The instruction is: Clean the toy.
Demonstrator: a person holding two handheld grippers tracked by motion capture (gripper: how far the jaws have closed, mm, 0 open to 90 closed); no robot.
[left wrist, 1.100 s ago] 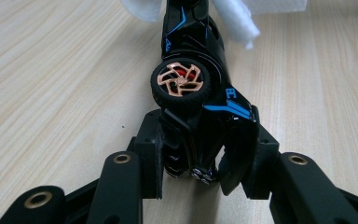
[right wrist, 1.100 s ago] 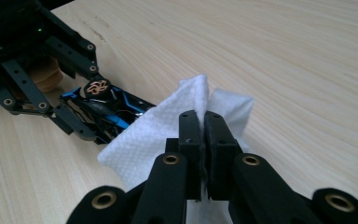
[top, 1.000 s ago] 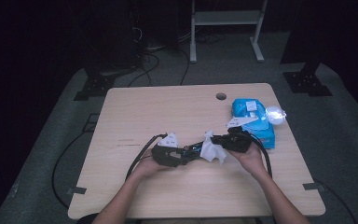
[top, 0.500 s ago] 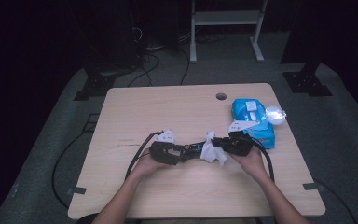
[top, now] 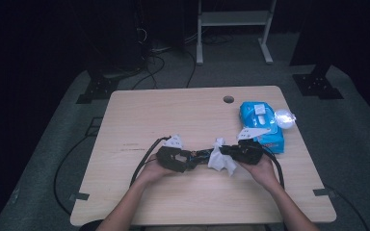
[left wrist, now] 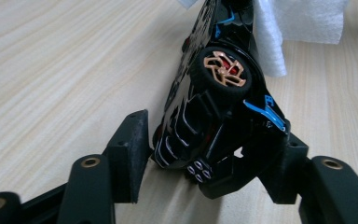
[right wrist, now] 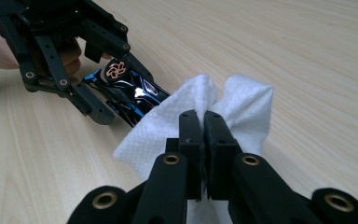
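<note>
Right gripper [right wrist: 204, 122] pinches a white wipe [right wrist: 242, 105] against the toy car [left wrist: 214, 102], steadied between the left gripper [left wrist: 212, 142]'s jaws (just been opening).

Toy car [left wrist: 214, 116]: glossy black body with bright blue trim lines; wheel [left wrist: 223, 70] has a copper-orange spoked rim with a red centre and a black tyre. Wipe [right wrist: 182, 119]: plain white, finely dimpled texture. Left gripper [right wrist: 98, 70] and right gripper [right wrist: 204, 121]: matte black, with brass-coloured rivets at the joints. Table [top: 173, 110]: pale wood grain in light beige streaks. Packet [top: 260, 122]: bright blue with a white label patch.
</note>
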